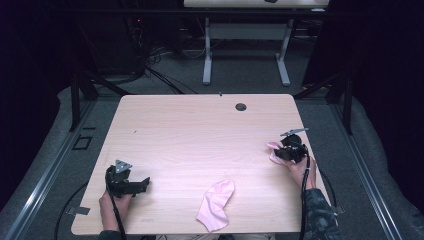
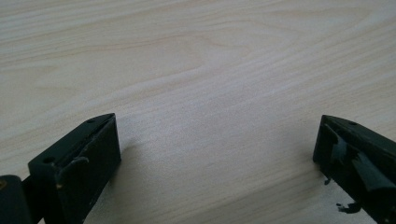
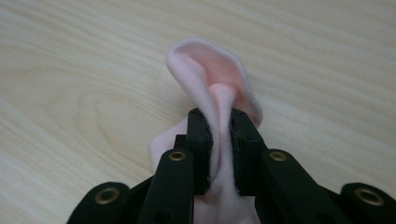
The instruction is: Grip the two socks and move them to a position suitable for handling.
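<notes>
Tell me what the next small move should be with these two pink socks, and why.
Probably carry the right gripper, shut on one pink sock near the table's right edge, toward the other sock lying flat at the front middle. The pair sits apart, and the left gripper is open over bare wood, free to help.

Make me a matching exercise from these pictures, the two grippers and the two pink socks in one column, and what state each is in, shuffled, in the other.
Things:
1. left gripper
2. right gripper
3. pink sock at the right edge
4. pink sock at the near edge

States:
A. lying flat and loose on the table
B. jaws wide apart, nothing between them
C. pinched and bunched up between two jaws
D. jaws closed on fabric

Pairs: 1-B, 2-D, 3-C, 4-A
</notes>
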A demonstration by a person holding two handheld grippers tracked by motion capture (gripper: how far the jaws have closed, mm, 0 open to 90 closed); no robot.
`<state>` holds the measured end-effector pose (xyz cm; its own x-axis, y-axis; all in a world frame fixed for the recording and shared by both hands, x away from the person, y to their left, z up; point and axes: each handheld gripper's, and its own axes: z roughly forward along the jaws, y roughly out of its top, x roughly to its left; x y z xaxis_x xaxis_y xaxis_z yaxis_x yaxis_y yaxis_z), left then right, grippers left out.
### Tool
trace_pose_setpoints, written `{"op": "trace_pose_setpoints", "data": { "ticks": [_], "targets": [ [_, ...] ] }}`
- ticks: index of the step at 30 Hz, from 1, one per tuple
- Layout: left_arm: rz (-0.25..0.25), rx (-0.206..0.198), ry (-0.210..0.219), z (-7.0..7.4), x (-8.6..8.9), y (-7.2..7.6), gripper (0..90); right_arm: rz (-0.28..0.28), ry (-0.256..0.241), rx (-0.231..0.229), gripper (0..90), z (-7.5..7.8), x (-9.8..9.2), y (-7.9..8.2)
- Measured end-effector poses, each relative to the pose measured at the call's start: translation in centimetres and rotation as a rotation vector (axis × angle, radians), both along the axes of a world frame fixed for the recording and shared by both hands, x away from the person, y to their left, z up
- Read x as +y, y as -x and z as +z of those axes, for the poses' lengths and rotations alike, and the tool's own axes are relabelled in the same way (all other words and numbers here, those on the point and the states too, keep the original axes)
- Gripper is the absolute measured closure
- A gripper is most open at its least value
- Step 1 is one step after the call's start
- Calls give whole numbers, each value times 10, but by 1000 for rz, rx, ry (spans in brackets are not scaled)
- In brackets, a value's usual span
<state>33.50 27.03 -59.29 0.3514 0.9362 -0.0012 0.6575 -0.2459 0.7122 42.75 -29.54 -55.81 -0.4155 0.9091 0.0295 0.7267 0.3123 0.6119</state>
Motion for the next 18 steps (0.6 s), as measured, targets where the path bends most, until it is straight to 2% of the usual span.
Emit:
{"op": "trace_pose_setpoints", "data": {
  "ticks": [1, 3, 4, 6, 7, 8, 9, 10, 11, 12, 14, 15, 16, 17, 18],
  "targets": [
    [0, 0, 0, 0, 0, 0, 6, 9, -27, -6, 804, 4, 1, 1],
    [0, 0, 0, 0, 0, 0, 6, 18, -43, -15, 804, 10, 4, 2],
    [0, 0, 0, 0, 0, 0, 6, 34, -65, -35, 803, 17, 9, 4],
    [0, -2, 1, 0, 0, 0, 6, 94, -75, -74, 803, 36, 26, 10],
    [0, 0, 0, 0, 0, 0, 6, 119, -82, -85, 803, 43, 35, 12],
    [0, 0, 0, 0, 0, 0, 6, 119, -82, -85, 803, 43, 35, 12],
    [0, -2, 1, 0, 0, 0, 6, 172, -82, -115, 803, 54, 53, 17],
    [0, 0, 0, 0, 0, 0, 6, 172, -82, -115, 803, 54, 53, 17],
    [0, -1, 0, 0, 0, 0, 6, 232, -91, -123, 802, 63, 73, 21],
    [0, 0, 0, 0, 0, 0, 6, 232, -91, -123, 802, 63, 73, 21],
    [0, -2, 1, 0, 0, 0, 6, 294, -80, -129, 801, 67, 96, 24],
    [0, -3, 1, 0, 0, 0, 6, 341, -73, -121, 800, 67, 113, 24],
    [0, -3, 1, 0, 0, 0, 6, 341, -73, -121, 800, 67, 113, 24],
    [0, -3, 1, 0, 0, 0, 6, 388, -68, -103, 798, 64, 132, 22],
    [0, -3, 1, 0, 0, 0, 6, 388, -68, -103, 798, 64, 132, 22]
  ]
}}
